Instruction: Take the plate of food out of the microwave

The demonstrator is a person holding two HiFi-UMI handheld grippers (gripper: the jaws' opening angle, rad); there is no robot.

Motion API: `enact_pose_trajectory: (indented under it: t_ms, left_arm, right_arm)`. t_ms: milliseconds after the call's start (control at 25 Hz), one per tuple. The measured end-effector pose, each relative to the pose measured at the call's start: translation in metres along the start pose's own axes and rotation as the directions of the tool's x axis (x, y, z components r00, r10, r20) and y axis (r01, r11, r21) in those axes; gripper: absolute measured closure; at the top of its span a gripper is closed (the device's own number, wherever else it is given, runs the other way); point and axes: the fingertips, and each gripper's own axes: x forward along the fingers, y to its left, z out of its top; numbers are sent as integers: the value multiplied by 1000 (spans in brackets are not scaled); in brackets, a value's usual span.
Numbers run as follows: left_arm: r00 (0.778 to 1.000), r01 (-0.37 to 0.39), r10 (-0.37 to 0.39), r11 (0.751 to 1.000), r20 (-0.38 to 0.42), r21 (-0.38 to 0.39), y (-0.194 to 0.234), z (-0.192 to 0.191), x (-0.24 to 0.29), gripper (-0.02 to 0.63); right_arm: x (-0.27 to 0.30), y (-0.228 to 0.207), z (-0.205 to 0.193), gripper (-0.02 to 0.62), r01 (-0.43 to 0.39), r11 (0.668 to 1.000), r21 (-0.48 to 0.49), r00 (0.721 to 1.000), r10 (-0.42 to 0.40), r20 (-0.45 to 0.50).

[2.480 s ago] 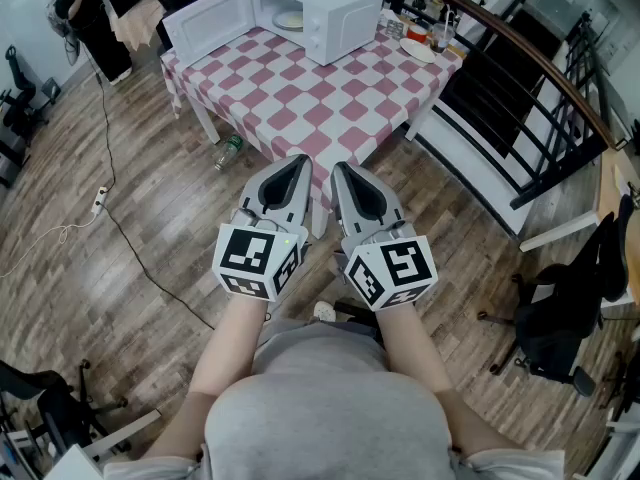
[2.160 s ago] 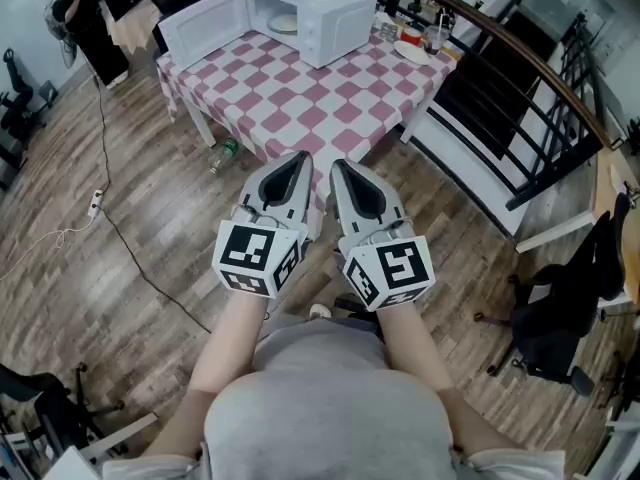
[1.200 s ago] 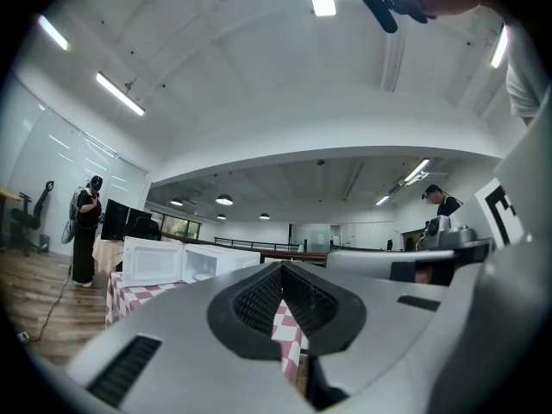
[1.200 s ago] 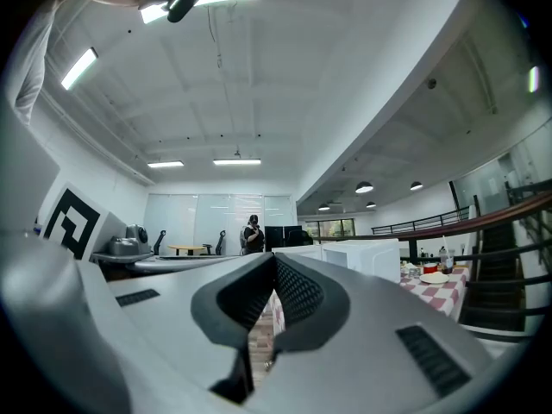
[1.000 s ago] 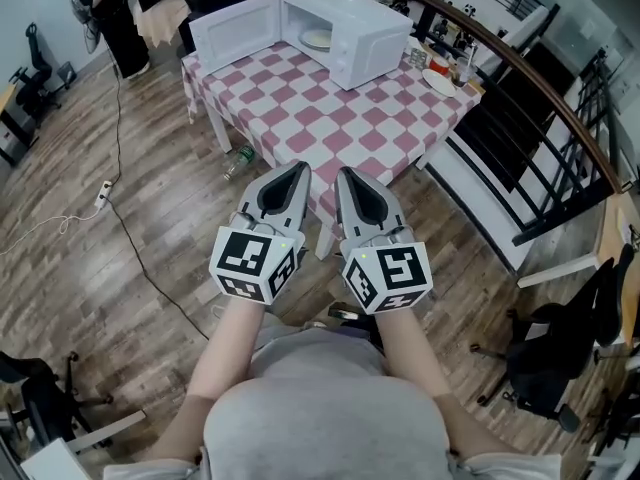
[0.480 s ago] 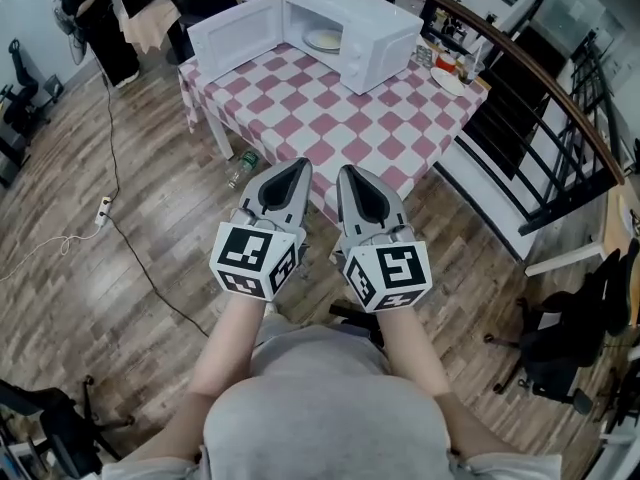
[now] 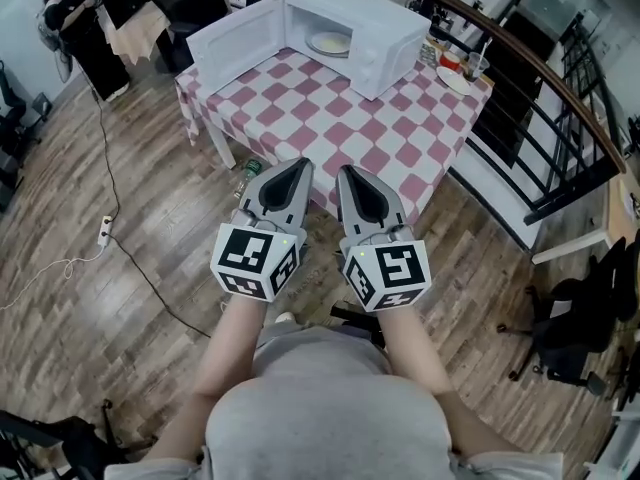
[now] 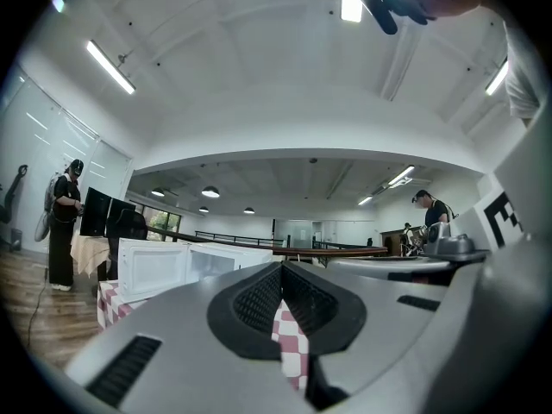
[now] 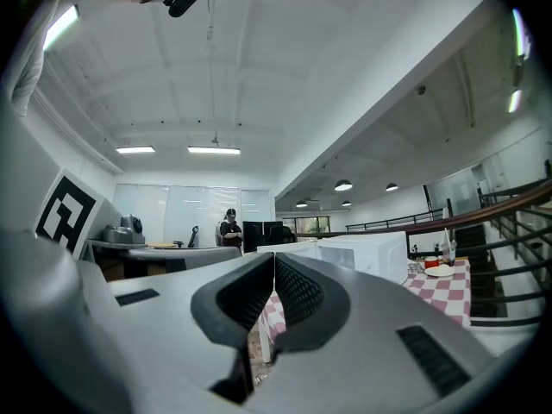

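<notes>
Head view: the plate (image 7: pixel 330 42) lies inside the open microwave (image 7: pixel 378 16) on the tabletop (image 7: pixel 330 128). Left gripper (image 7: pixel 298 164) and right gripper (image 7: pixel 345 171) are well apart from the microwave, each with fingers (image 7: pixel 275 194) pressed together on nothing.

Microwave (image 7: pixel 378 30) sitting at the far end of the table (image 7: pixel 330 133), its door (image 7: pixel 235 40) swinging open to the left, plate (image 7: pixel 330 42) lying inside, cups and dishes (image 7: pixel 462 68) crowding the far right corner, bottle (image 7: pixel 250 167) lying on the floor (image 7: pixel 120 198) by the table's near left side, left gripper (image 7: pixel 297 166) and right gripper (image 7: pixel 345 173) hanging side by side at the table's near edge.
</notes>
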Motion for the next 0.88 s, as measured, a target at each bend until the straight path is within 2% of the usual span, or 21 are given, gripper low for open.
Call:
enact_pose_trajectory:
  t_ms: [480,880]
  left_arm:
    - [999,49,-49,998,-9,-27,71,-2,-2,603]
    - [999,44,-44,998,-12,-41,110,-4,9,603]
  right_arm:
    - [56,36,-14,569,58,998,0,998,-58,-18]
    - [93,40,-23,569,61,998,5,997,-61,-46]
